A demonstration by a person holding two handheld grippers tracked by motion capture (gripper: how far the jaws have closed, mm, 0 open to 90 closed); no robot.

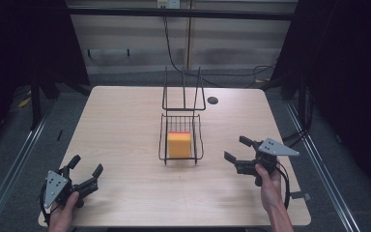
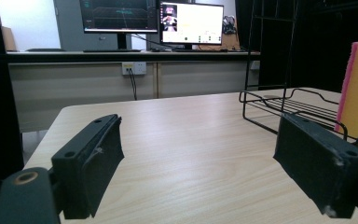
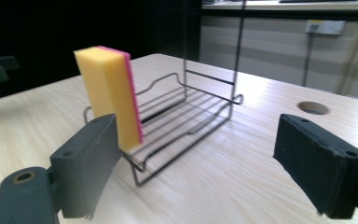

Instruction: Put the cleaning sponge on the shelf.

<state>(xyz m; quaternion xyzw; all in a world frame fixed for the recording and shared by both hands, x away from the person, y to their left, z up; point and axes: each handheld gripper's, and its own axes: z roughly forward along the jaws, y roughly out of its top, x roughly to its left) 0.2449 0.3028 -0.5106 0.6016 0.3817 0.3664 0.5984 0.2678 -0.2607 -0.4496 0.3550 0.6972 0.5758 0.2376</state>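
The wooden table (image 1: 125, 145) is the largest thing in view, and the black wire rack (image 1: 181, 137) at its middle serves as the landmark; the rack's tall loop handle rises at its far end, and its low basket runs toward the person. Standing on edge at the near end of that basket is the sponge (image 1: 179, 145), yellow with a pink face, which is turned toward the rack's far end; its broad yellow face looks toward the person, so its long axis runs across the rack, left to right. The right gripper (image 1: 237, 151) hangs just right of the rack's near end, jaws spread wide and empty, pointing toward the sponge; the left gripper (image 1: 84, 170) sits well apart to the rack's near left, jaws likewise spread and empty. The right gripper is judged the nearer; the sponge lies to its left, its end face toward it.
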